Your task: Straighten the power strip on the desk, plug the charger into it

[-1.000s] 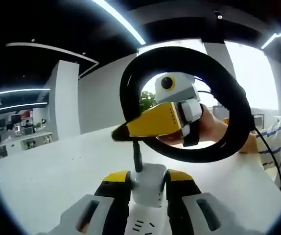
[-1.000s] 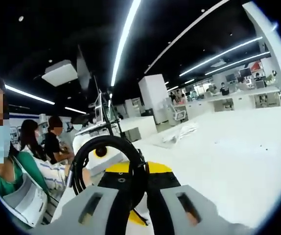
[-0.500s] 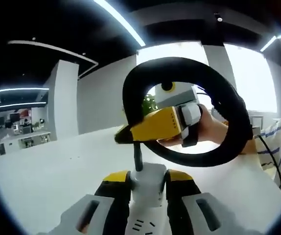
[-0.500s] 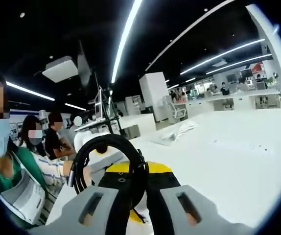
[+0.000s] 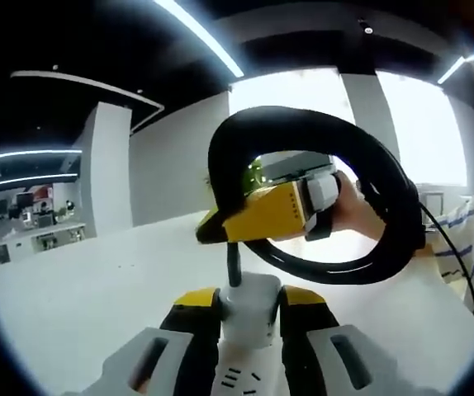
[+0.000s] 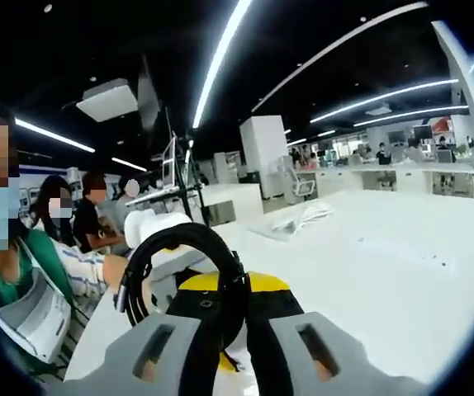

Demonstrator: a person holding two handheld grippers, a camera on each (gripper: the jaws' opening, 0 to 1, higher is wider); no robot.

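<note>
The left gripper (image 5: 249,318) clamps the end of the white plastic power strip (image 5: 245,313), lifted above the white surface (image 5: 80,305). The right gripper (image 6: 235,309) is closed on its thick black coiled cable (image 6: 220,276). Judging by this, straightening is underway and plugging in the charger remains.

Left gripper (image 5: 249,309) and right gripper (image 6: 227,318) both clamped, pointing toward each other.
</note>
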